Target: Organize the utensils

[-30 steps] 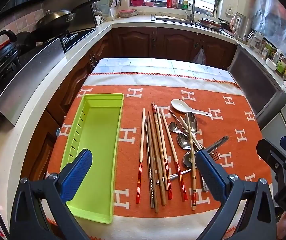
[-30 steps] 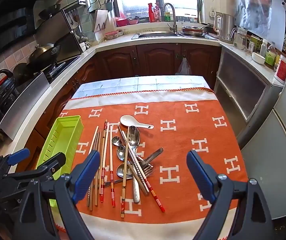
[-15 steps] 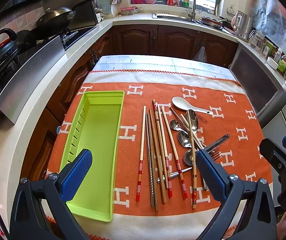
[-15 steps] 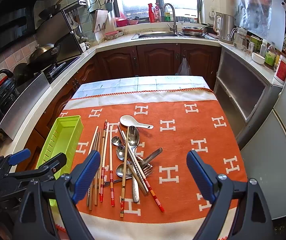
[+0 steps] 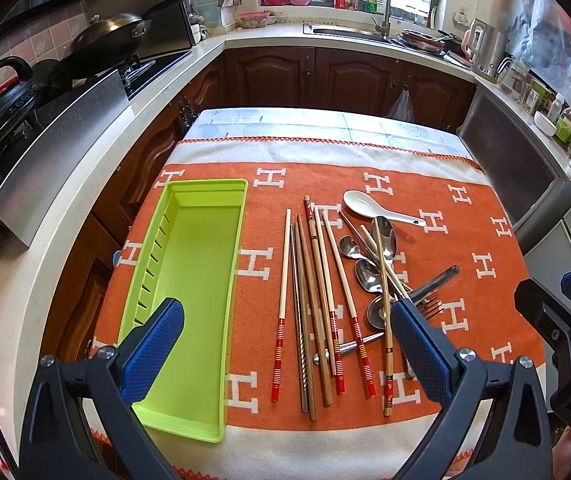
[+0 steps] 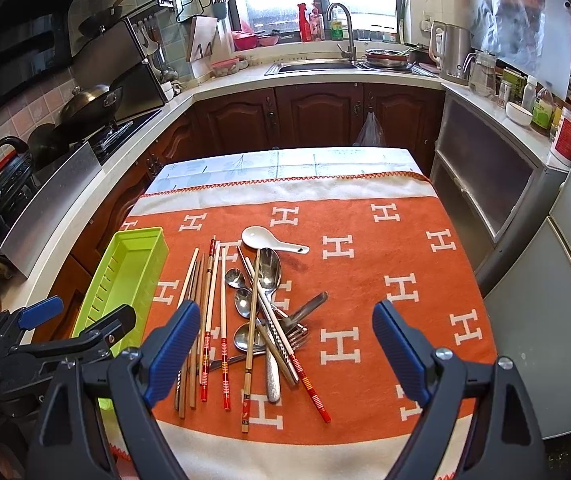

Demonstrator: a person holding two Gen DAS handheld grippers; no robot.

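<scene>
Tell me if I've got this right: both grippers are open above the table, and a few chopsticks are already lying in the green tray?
Not quite. The green tray holds nothing, as the left wrist view shows; the chopsticks lie beside it on the orange cloth. Both the left gripper and right gripper are open.

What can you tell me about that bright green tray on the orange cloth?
The green tray is a long, narrow rectangular bin of what looks like smooth lime plastic, with a raised rim and a row of slots along its left inner wall. It is empty. It lies flat on the orange cloth near the table's left edge, lengthwise away from the camera, left of the chopsticks and apart from them. Neither gripper touches it.
</scene>
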